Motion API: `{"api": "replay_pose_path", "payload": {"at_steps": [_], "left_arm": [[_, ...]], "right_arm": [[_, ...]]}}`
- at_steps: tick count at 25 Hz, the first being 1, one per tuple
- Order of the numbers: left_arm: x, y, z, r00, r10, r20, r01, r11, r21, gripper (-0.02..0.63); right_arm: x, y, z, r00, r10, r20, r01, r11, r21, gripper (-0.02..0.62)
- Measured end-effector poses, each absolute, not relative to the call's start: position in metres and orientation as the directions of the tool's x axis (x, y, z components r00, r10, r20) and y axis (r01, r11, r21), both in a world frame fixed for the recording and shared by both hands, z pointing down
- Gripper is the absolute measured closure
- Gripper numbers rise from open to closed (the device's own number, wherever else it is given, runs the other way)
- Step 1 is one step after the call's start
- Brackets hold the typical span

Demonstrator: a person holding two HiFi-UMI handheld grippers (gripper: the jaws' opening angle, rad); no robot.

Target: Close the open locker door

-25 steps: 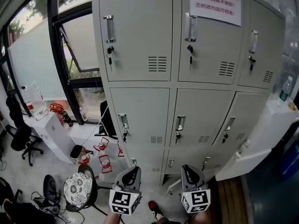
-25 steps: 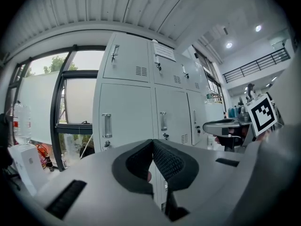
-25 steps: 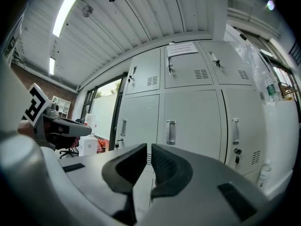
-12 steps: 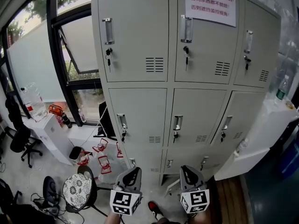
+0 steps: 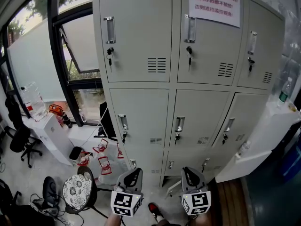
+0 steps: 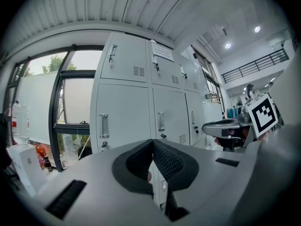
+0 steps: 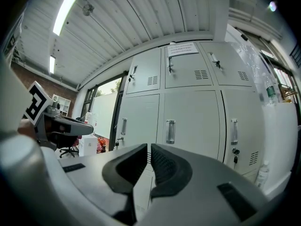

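Note:
A grey bank of lockers (image 5: 188,79) stands in front of me, three columns wide, with a white notice (image 5: 215,4) on the top middle door. Every door I can see lies flush. A pale edge (image 5: 171,186) juts out at the bottom row between my grippers, and I cannot tell if it is a door. My left gripper (image 5: 134,173) (image 6: 152,142) is held low before the lockers, its pads touching at the tips and holding nothing. My right gripper (image 5: 190,172) (image 7: 147,147) hangs beside it, shut to a thin slit and holding nothing.
A white cabinet (image 5: 263,135) with a bottle (image 5: 285,90) on top stands against the lockers' right side. On the left are a window (image 5: 70,46), a round stool (image 5: 77,192), an office chair (image 5: 21,142), a white box (image 5: 51,135) and red clutter (image 5: 101,157) on the floor.
The head view swayed slightly up and back. Both grippers have stayed where they were.

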State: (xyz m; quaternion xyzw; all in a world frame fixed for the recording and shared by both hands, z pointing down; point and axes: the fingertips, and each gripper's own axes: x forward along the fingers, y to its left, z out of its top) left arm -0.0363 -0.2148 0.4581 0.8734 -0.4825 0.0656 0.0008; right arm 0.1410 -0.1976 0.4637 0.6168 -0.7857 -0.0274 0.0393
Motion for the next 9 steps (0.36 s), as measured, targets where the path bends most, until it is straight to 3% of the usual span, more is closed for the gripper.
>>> {"api": "replay_pose_path", "payload": {"at_steps": [9], "left_arm": [[-0.0327, -0.2194, 0.4561, 0.531, -0.84, 0.113, -0.84, -0.539, -0.061, 0.584]], "right_arm": [[0.1407, -0.2028, 0.4643, -0.242, -0.97, 0.028, -0.966, 0.244, 0.087, 0.563]]}}
